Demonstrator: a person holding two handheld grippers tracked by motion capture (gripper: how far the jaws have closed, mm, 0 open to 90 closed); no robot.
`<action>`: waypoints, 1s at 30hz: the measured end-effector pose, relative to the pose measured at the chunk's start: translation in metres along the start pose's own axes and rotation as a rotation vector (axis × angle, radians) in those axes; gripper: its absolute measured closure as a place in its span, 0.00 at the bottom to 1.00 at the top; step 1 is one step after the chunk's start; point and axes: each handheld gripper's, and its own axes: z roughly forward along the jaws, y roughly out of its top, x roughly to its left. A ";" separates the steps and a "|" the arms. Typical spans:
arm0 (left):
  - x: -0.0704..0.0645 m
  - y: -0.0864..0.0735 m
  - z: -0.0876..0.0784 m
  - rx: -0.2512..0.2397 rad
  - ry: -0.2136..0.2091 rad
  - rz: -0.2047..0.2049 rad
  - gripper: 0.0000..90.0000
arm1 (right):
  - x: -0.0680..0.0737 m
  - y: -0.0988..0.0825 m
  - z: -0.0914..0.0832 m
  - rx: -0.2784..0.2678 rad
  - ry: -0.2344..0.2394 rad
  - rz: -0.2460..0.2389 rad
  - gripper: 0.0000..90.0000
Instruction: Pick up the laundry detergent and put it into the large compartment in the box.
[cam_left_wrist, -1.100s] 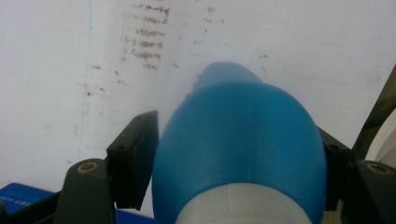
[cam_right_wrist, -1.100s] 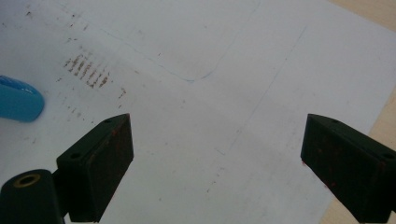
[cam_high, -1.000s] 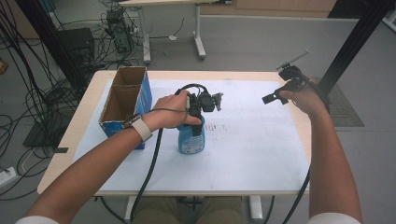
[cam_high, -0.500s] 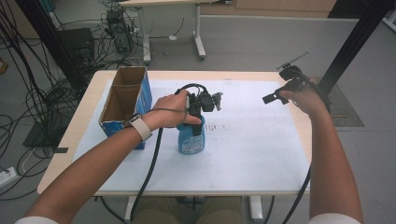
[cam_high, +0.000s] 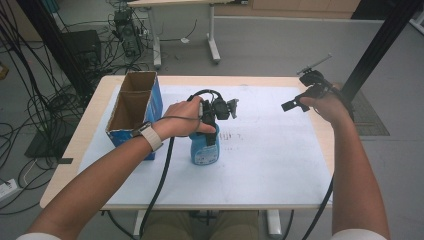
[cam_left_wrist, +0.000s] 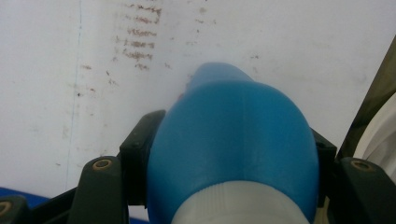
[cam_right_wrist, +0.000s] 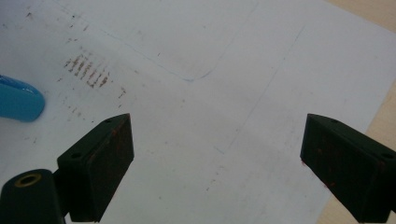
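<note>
A blue plastic bottle (cam_high: 205, 148) with a white neck stands upright on the white sheet (cam_high: 260, 165) near the table's middle. My left gripper (cam_high: 210, 131) comes down over its top and is shut on its upper body. In the left gripper view both black pads (cam_left_wrist: 140, 149) press the sides of the blue bottle (cam_left_wrist: 233, 140). My right gripper (cam_high: 292, 105) hovers above the far right of the table, open, with nothing between its fingers. In the right gripper view its two pads (cam_right_wrist: 105, 161) stand wide apart over the sheet, and the blue bottle (cam_right_wrist: 18, 100) shows at the left edge.
An open blue cardboard box (cam_high: 134, 112) with two compartments stands at the table's left. Faint brown marks (cam_right_wrist: 88, 72) stain the sheet. Black cables (cam_high: 160, 185) trail off the front edge. A black post (cam_high: 380, 45) rises past the table's right side.
</note>
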 end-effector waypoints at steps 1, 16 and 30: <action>0.000 0.000 0.000 0.001 0.000 0.000 0.42 | 0.000 0.000 0.000 0.000 -0.001 0.000 0.11; 0.000 0.000 0.000 -0.001 0.000 -0.001 0.42 | 0.002 0.000 -0.002 -0.003 0.000 -0.002 0.11; 0.001 0.000 0.000 -0.001 -0.003 0.003 0.42 | 0.001 0.000 -0.001 0.000 0.000 -0.002 0.11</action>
